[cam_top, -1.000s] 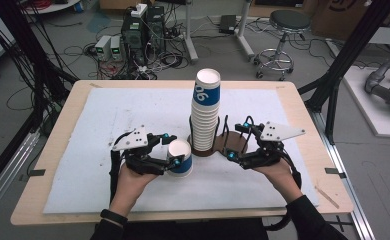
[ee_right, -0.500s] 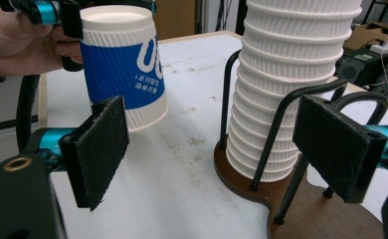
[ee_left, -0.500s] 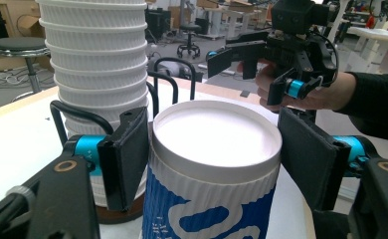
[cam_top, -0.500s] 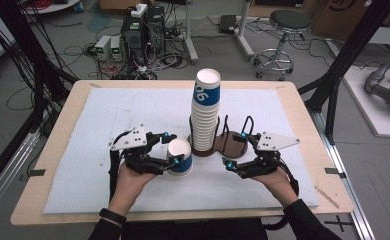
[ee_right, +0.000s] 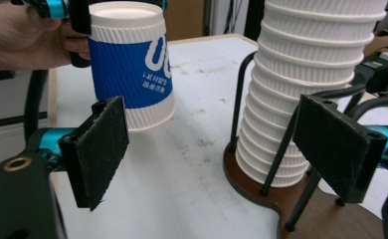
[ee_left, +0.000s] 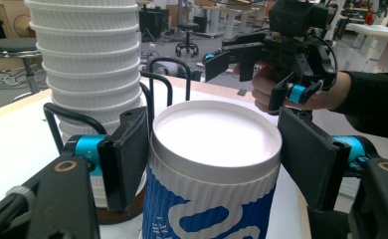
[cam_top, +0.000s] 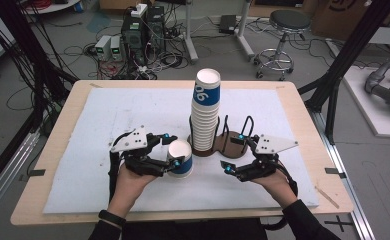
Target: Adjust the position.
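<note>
While two grippers occupy the near half of the table (cam_top: 58,150), the left gripper (cam_top: 175,155) clamps its jaws on one inverted blue-and-white paper cup (cam_top: 181,159), lettering too blurred to read. Right of it, the right gripper (cam_top: 233,152) holds its jaws apart, gripping nothing. Farther back stands one cup stack (cam_top: 206,112), its exact count indistinct, on one brown wire-hooped holder (cam_top: 228,142). Farthest, one stool (cam_top: 282,30) occupies the floor.

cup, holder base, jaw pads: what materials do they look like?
Cup: likely paper, matte, with a ribbed blue and white sleeve. Holder base: looks like dark brown wood or board, smooth, with thin black posts, probably metal. Pads: black, coarse and fuzzy-edged, probably foam or rubber; cannot tell which.
</note>
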A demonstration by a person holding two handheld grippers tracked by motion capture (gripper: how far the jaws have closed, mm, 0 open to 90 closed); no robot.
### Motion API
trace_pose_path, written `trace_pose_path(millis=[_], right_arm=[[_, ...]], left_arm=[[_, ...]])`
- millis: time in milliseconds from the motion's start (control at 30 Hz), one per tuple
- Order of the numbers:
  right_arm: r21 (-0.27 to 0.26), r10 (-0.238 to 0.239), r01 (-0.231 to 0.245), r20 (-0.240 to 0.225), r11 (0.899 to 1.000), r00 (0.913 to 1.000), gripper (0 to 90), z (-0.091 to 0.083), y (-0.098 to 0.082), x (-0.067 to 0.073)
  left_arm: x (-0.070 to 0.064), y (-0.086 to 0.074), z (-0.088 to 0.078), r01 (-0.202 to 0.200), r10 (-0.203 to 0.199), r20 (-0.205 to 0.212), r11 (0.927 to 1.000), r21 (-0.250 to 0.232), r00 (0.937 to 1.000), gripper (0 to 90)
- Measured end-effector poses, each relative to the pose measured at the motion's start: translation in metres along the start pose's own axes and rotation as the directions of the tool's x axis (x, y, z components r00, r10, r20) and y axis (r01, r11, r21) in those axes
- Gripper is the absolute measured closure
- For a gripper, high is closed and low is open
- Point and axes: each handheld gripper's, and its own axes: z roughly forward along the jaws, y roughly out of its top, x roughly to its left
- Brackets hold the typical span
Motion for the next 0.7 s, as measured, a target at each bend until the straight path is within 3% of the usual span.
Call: trace_pose_path(millis=[233,467,700], right_arm=[[0.027,-0.013,0.014,-0.052,1.0,0.9986,15.0,0.003,-0.002,0.003],[0.047,0.014,-0.01,-0.082,0.999,0.9965,15.0,0.007,-0.005,0.002],[0.074,0.022,-0.012,-0.135,0.997,0.9905,15.0,0.016,-0.009,0.01]], left_arm=[[-0.003,0.003,0.005,0.003,-0.003,0.023,0.9999,-0.013,0.9997,30.4],[-0.006,0.003,0.009,0.013,-0.012,0.043,0.9997,-0.019,0.999,30.4],[-0.011,0.005,0.019,0.017,-0.015,0.071,0.9996,-0.023,0.9973,30.4]])
